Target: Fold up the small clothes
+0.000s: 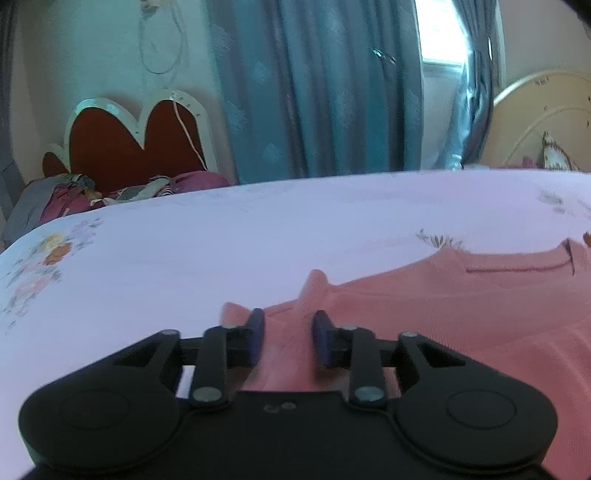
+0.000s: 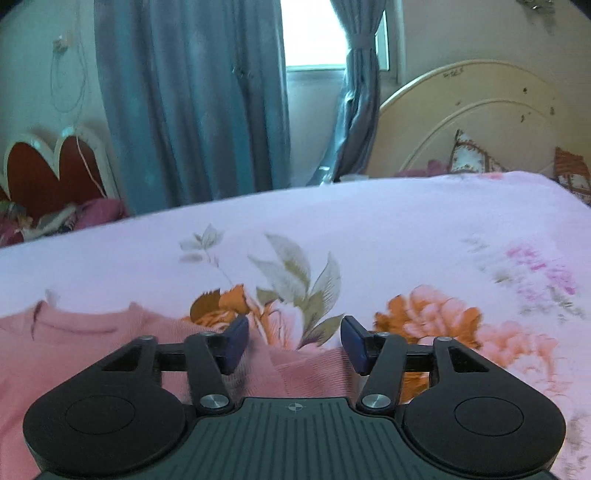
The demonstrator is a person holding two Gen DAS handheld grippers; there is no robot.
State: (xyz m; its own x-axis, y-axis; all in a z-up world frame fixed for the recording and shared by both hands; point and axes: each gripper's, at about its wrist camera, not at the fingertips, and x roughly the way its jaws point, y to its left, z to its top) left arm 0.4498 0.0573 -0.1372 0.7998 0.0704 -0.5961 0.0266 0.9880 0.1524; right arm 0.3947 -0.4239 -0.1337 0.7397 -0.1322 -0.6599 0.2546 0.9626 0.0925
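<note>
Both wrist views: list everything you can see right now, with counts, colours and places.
Pink garment: one, pink, flat on the bed under both tools.
Bed sheet: one, pale lilac with orange flowers, covering the bed.
Curtains: teal, beside the window.
Window: one, bright, between the curtains.
Headboard: one, cream, right rear.
Heart-shaped headboard: one, red with white rim, left rear.
Clothes pile: mixed colours, below it.
Pillows: two, patterned, by the cream headboard.
Left tool: black, blue pads, open.
Right tool: same, open wider.
</note>
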